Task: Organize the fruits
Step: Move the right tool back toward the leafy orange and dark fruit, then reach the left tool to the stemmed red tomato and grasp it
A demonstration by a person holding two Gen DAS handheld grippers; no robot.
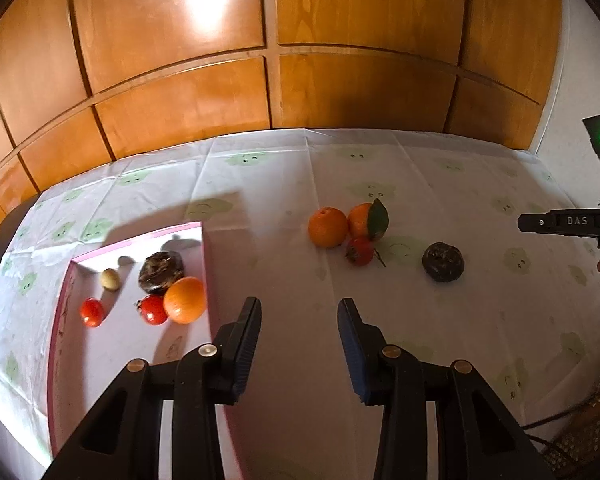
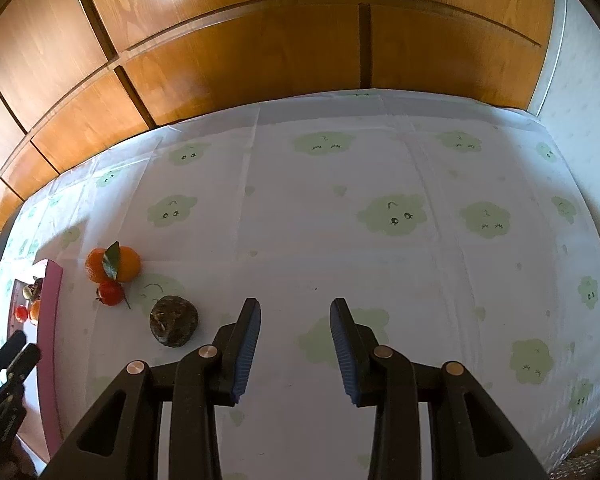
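A pink-rimmed box (image 1: 204, 264) at the left holds an orange (image 1: 185, 300), two red fruits (image 1: 153, 309), a small beige fruit (image 1: 110, 279) and a dark brown fruit (image 1: 161, 272). On the cloth lie two oranges (image 1: 327, 227), one with a green leaf, a red fruit (image 1: 359, 251) and a dark brown fruit (image 1: 443, 262). My left gripper (image 1: 299, 303) hovers open and empty beside the box's right wall, short of that group. My right gripper (image 2: 295, 302) is open over bare cloth, with the dark fruit (image 2: 174, 321) to its left.
A wooden panelled wall (image 1: 268, 80) backs the table. The white cloth with green cloud faces (image 2: 396, 216) stretches wide to the right. The right tool's black body (image 1: 568, 222) shows at the left view's right edge, with a hand below it.
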